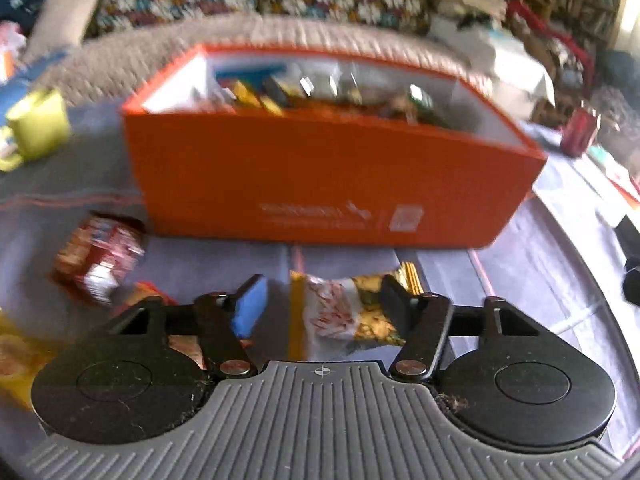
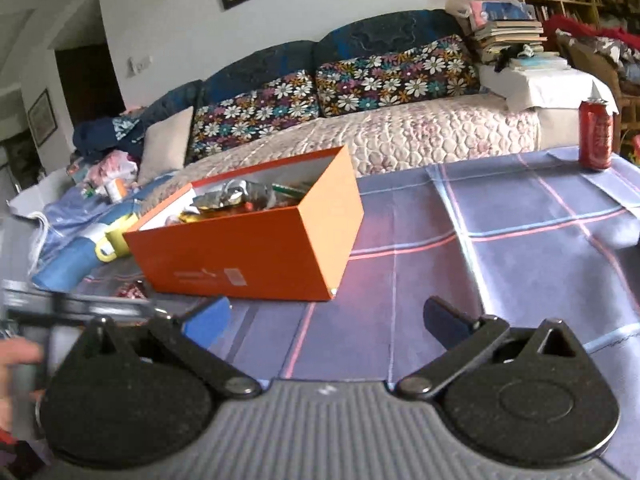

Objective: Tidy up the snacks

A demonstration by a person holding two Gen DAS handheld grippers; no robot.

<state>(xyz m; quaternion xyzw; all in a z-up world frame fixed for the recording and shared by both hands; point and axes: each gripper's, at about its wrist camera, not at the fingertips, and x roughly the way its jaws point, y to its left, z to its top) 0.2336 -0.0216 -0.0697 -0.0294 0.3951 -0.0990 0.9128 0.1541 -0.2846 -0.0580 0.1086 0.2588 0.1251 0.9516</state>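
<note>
Left wrist view. The left gripper [image 1: 322, 306] occupied the lower centre of the frame, its jaws spread wide around a yellow-and-white snack packet [image 1: 340, 310] that lay on the table; whether either finger touched the packet could not be told through the blur. Above it, mid-frame, stood the open orange box [image 1: 332, 184], filled with assorted snacks [image 1: 280, 92]. A red-and-white snack packet [image 1: 100, 256] lay at left, near the box's lower left corner. A yellow-green mug [image 1: 38, 126] appeared at far left, a red can [image 1: 580, 132] at far right.

Right wrist view. The right gripper [image 2: 324, 318] sat at lower centre, jaws wide apart and holding nothing, over the checked tablecloth [image 2: 520, 240]. The orange box [image 2: 248, 248] stood left of centre, the red can [image 2: 596, 136] at upper right, and a sofa [image 2: 360, 92] lay behind the table.
</note>
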